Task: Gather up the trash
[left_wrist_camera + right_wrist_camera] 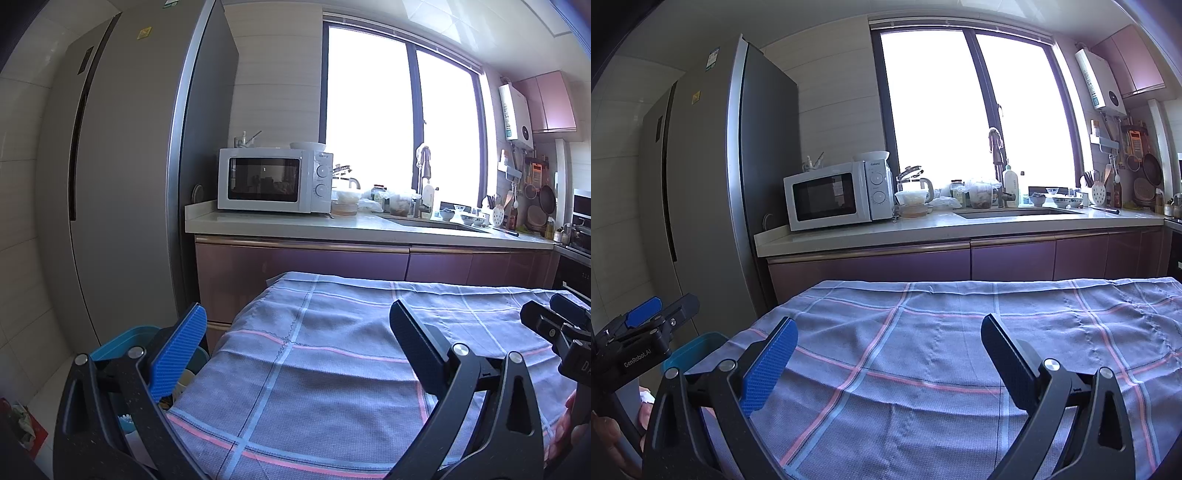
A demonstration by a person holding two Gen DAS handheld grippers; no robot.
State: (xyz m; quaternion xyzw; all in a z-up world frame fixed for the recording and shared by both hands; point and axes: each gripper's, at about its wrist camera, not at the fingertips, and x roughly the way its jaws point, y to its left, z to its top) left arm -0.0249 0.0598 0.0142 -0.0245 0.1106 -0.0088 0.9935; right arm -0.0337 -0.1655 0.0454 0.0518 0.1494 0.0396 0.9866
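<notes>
A blue trash bin (122, 338) stands on the floor by the table's left edge, with pale scraps (184, 380) inside it; its rim (696, 345) shows in the right wrist view too. My left gripper (295, 332) is open above the left part of the plaid tablecloth (332, 350), its left finger over the bin. My right gripper (888, 347) is open over the middle of the cloth (923, 332), nothing between its fingers. Each gripper shows in the other's view: right gripper (554, 321), left gripper (653, 314).
Behind the table runs a counter (960, 225) with a white microwave (273, 179), a sink (1015, 212), jars and bowls. A tall grey fridge (129, 184) stands at the left. A red item (26, 424) lies on the floor. A hand (609, 435) holds the left gripper.
</notes>
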